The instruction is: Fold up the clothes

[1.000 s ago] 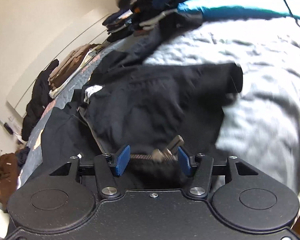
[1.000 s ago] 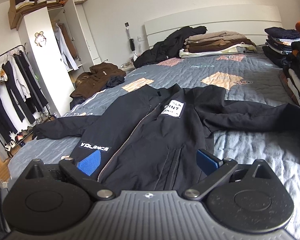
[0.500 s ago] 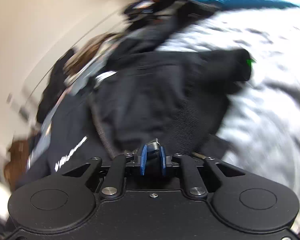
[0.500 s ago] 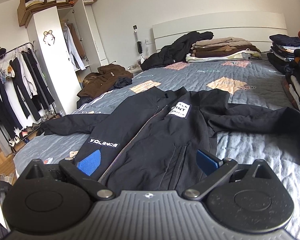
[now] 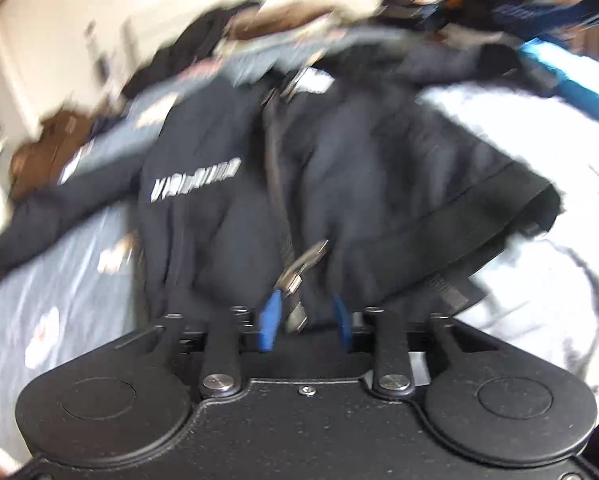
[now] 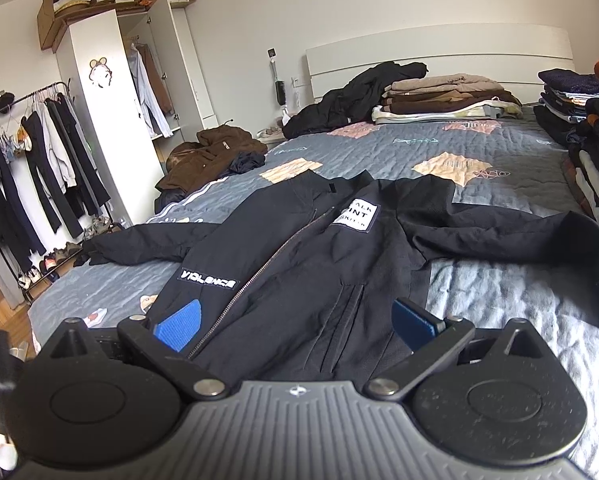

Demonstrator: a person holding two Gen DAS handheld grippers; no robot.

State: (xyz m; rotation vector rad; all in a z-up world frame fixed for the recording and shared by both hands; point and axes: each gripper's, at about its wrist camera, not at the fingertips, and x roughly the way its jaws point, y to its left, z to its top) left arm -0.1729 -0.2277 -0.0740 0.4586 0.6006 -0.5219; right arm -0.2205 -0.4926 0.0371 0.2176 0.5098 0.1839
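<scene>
The black zip jacket lies spread face up on the grey quilted bed, sleeves out towards both edges. The left gripper has just been opening; its jaws stand apart around the zipper pull at the hem. The right gripper hangs wide open, empty, over the hem. Folded piles crowd the headboard; mid-bed is bare quilt.

My left wrist view is smeared with motion blur; the bedspread at right glares white, perhaps from a window. My right wrist view is sharp, evenly daylit, bowed at the edges.
</scene>
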